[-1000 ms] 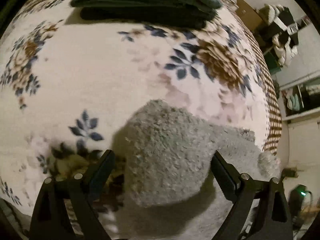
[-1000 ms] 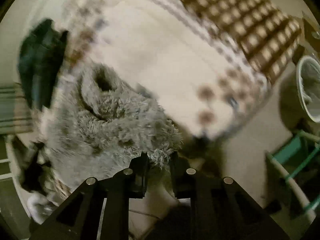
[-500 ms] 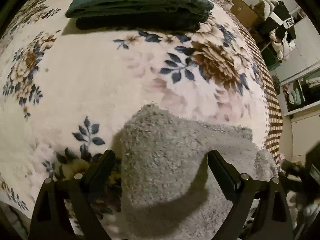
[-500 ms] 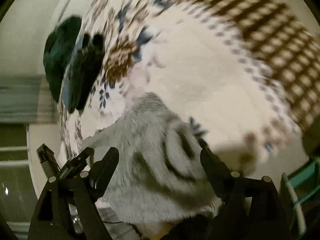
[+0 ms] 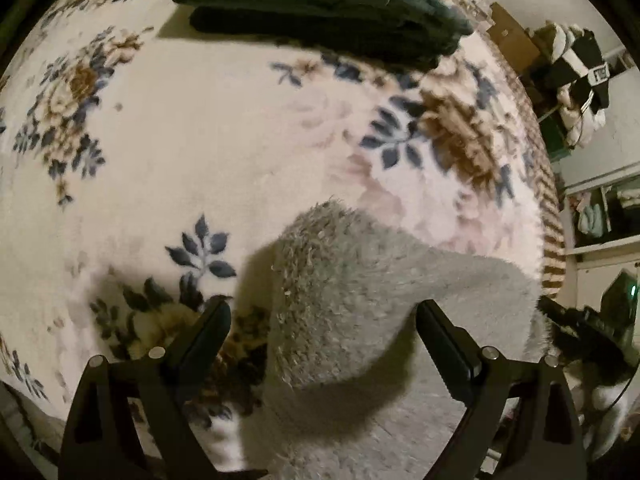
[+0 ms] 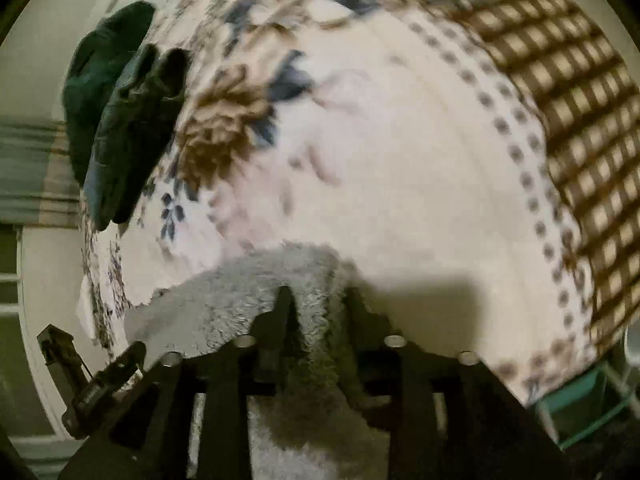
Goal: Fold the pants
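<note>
Fuzzy grey pants lie at the near edge of a floral blanket on the bed. My left gripper is open, its jaws wide on either side of a raised fold of the grey cloth, not clamping it. In the right wrist view my right gripper has closed on an edge of the grey pants; cloth bunches between the narrow jaws.
A stack of folded dark green and black clothes sits at the far side of the blanket, also in the right wrist view. A brown checkered border runs along the bed's right edge. Shelves and clutter stand beyond it.
My right gripper was shut on the pants a second ago, opened wide half a second ago, and has now closed on the grey cloth again. My left gripper stayed open over the fold.
</note>
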